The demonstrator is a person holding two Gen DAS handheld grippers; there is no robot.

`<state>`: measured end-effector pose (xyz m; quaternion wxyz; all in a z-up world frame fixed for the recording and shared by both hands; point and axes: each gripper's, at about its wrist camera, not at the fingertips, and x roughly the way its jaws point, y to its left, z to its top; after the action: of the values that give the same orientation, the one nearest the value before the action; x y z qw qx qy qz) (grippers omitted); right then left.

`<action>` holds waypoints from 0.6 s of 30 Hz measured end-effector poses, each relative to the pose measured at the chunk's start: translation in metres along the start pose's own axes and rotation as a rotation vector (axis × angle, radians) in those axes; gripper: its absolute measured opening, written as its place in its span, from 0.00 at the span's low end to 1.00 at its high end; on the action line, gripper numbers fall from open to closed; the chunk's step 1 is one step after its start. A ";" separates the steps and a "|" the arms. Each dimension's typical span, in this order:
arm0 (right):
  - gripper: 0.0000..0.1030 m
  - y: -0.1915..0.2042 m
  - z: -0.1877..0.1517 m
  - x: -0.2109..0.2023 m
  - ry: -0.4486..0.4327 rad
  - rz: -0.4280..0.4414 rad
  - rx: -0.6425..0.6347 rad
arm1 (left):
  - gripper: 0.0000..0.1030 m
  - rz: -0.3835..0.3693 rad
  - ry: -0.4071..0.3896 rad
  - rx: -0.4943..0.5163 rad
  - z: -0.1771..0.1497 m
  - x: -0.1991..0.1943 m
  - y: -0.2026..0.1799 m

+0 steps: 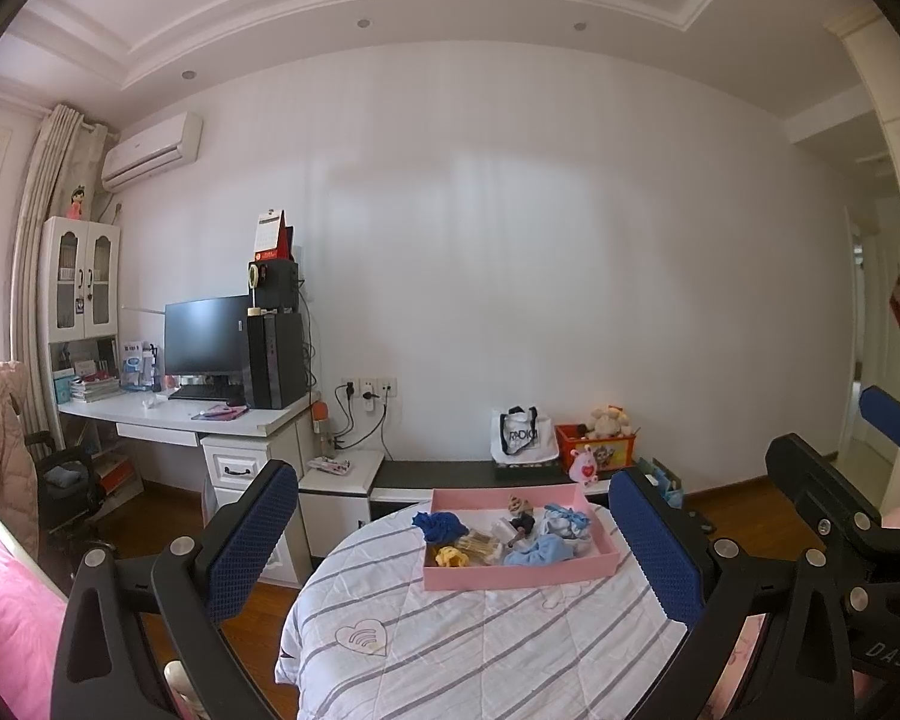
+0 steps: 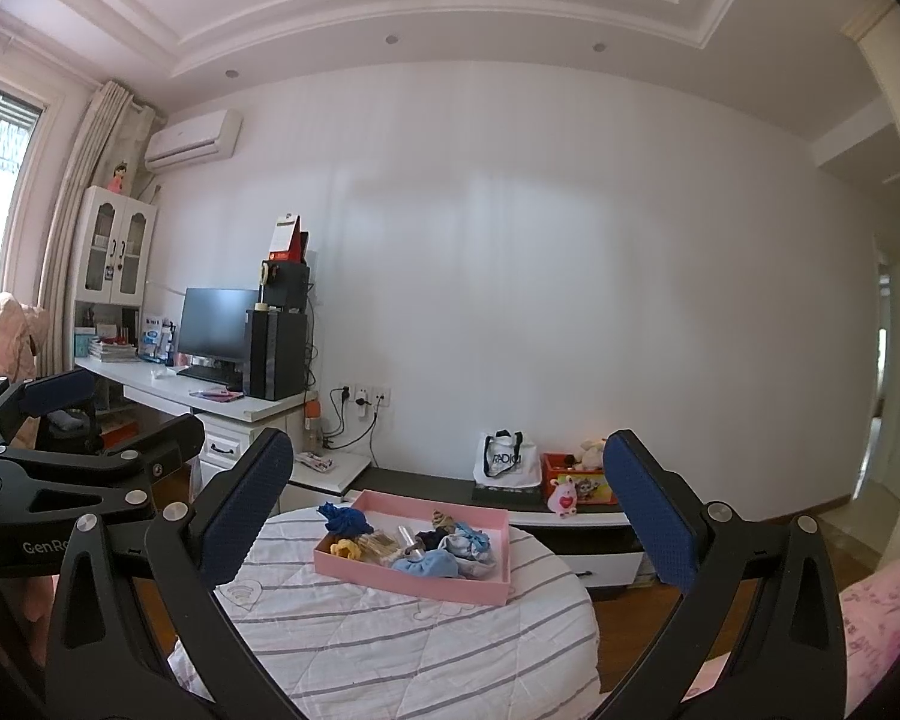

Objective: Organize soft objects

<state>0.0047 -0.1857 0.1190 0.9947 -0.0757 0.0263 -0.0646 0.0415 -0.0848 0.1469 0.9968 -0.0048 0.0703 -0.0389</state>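
A pink tray (image 1: 513, 578) (image 2: 390, 579) rests on the striped quilt (image 1: 450, 648) (image 2: 402, 648). It holds a dark blue scrunchie (image 1: 439, 525) (image 2: 343, 519), a yellow one (image 1: 452, 555) (image 2: 345, 548), a light blue one (image 1: 537, 550) (image 2: 426, 566), a pale bundle with blue bows (image 1: 564, 522) (image 2: 468, 543), and small clips. My left gripper (image 1: 450, 546) is open and held back from the tray, empty. My right gripper (image 2: 450, 516) is open too, empty, also short of the tray. The right gripper's fingers (image 1: 888, 420) show at the left view's right edge.
A white desk (image 1: 210, 420) with monitor and computer tower stands at left. A low dark bench (image 1: 450, 471) along the wall carries a white bag (image 1: 522, 435) and a red toy box (image 1: 597, 447). Pink bedding (image 1: 6, 618) lies at lower left. A doorway opens at right.
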 end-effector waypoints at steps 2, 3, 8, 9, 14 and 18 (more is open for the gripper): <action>1.00 0.000 0.000 0.001 0.000 -0.001 -0.002 | 1.00 0.000 -0.003 -0.001 0.000 -0.002 0.000; 1.00 0.000 0.000 0.000 0.000 -0.001 0.000 | 1.00 0.001 -0.002 -0.001 0.000 -0.002 0.000; 1.00 -0.002 0.000 0.002 -0.001 0.001 0.003 | 1.00 -0.003 -0.002 -0.002 -0.001 0.001 0.000; 1.00 -0.001 0.000 0.002 -0.001 0.001 0.003 | 1.00 -0.002 -0.003 -0.001 -0.001 0.002 -0.001; 1.00 -0.002 0.000 0.002 -0.002 0.000 0.004 | 1.00 0.000 -0.001 -0.002 -0.002 0.002 0.000; 1.00 -0.001 0.000 0.002 0.000 0.001 0.003 | 1.00 0.001 0.002 -0.002 -0.002 0.000 -0.002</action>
<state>0.0063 -0.1871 0.1192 0.9948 -0.0741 0.0262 -0.0641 0.0410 -0.0868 0.1452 0.9967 -0.0056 0.0714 -0.0385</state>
